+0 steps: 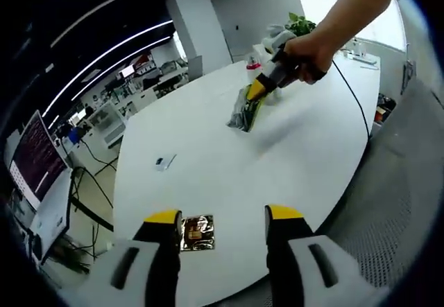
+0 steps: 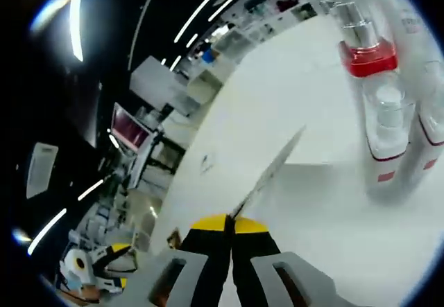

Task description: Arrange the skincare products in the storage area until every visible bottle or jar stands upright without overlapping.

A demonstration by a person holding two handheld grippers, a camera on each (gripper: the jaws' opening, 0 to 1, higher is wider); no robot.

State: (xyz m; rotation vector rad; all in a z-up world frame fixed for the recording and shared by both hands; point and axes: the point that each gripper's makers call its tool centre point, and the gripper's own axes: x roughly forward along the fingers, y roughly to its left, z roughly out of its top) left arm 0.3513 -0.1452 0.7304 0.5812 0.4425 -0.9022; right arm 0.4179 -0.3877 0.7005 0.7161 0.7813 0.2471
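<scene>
- Gold foil sachet (image 1: 198, 233) lies on the white table (image 1: 208, 175) near its edge, between the parted jaws of the left gripper (image 1: 224, 218).
- Farther off, the right gripper (image 2: 229, 222) is clenched on a thin silvery packet (image 2: 267, 172).
- Beyond it stand clear bottles (image 2: 380, 116), upright, one with a red collar.
- Far left, a monitor (image 1: 33, 160).

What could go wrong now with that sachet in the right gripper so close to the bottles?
The right gripper is shut on a thin sachet, pinched by its edge only, so it may slip. The red-collared bottle stands close by, so a swing could topple it. The gold packet lies near the table edge.
</scene>
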